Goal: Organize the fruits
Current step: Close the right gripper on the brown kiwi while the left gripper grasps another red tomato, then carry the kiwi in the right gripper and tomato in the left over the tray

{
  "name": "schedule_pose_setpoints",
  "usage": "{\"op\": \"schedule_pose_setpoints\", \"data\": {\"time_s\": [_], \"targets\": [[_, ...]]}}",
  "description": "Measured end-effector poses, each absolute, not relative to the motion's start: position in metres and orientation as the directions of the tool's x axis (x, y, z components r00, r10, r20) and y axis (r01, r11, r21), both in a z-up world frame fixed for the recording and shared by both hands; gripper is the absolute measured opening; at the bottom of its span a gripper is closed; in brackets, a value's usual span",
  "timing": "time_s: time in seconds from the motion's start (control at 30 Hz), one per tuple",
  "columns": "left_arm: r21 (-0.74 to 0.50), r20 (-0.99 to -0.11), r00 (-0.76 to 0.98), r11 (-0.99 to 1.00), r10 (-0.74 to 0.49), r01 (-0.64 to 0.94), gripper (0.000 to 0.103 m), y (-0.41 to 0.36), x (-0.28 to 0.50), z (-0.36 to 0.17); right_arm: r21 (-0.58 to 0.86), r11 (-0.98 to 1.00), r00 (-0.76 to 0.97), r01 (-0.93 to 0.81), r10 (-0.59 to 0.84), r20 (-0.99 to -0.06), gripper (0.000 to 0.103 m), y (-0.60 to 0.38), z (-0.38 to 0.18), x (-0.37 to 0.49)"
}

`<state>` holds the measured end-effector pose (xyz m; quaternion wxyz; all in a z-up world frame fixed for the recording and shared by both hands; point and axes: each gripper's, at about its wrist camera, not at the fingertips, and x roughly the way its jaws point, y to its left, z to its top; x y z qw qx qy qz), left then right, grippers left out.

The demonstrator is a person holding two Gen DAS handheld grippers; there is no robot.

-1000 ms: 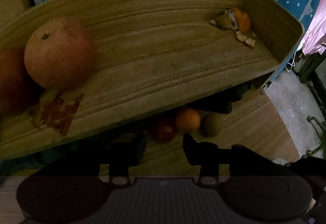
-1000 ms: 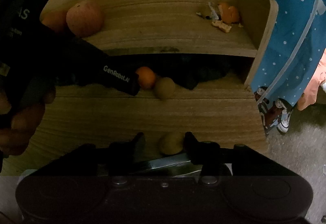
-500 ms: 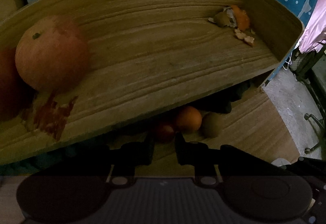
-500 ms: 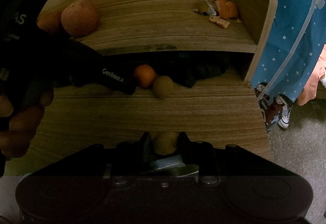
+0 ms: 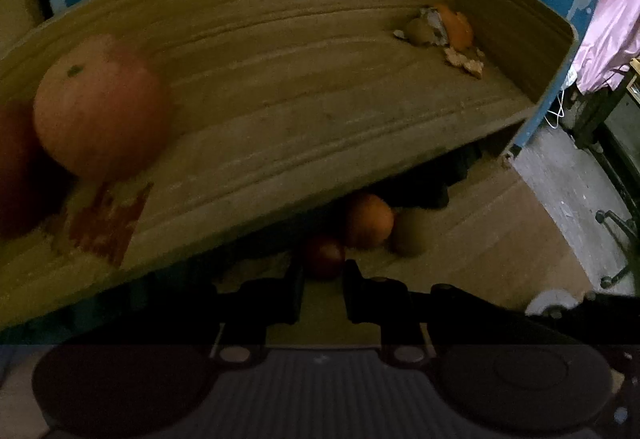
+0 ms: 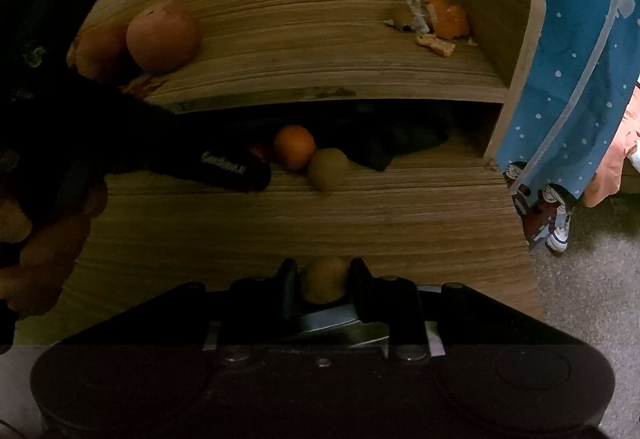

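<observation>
Left wrist view: the left hand-held gripper (image 5: 323, 273) stood narrowly spread — a dark red fruit (image 5: 324, 254) just ahead between its fingertips, contact unclear. Right wrist view: the right hand-held gripper (image 6: 323, 277) pinched a kiwi (image 6: 323, 279) — shelf (image 6: 304, 215) beyond.
</observation>
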<state>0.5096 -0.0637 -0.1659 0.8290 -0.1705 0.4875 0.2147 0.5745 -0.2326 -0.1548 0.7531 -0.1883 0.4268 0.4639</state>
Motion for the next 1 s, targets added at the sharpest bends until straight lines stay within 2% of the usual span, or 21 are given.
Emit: {"op": "schedule_pose_setpoints", "data": {"time_s": [0.6, 1.0], "targets": [[-0.121, -0.87, 0.471, 0.864, 0.145, -0.489, 0.023, -0.078, 0.445, -0.136, 0.047, 0.523, 0.295, -0.851, 0.55, -0.781, 0.03, -0.236, -0.133, 0.533], [-0.157, -0.845, 0.531, 0.922, 0.059, -0.353, 0.023, -0.108, 0.408, -0.105, 0.003, 0.645, 0.443, -0.764, 0.528, -0.725, 0.03, -0.275, -0.086, 0.487]]}}
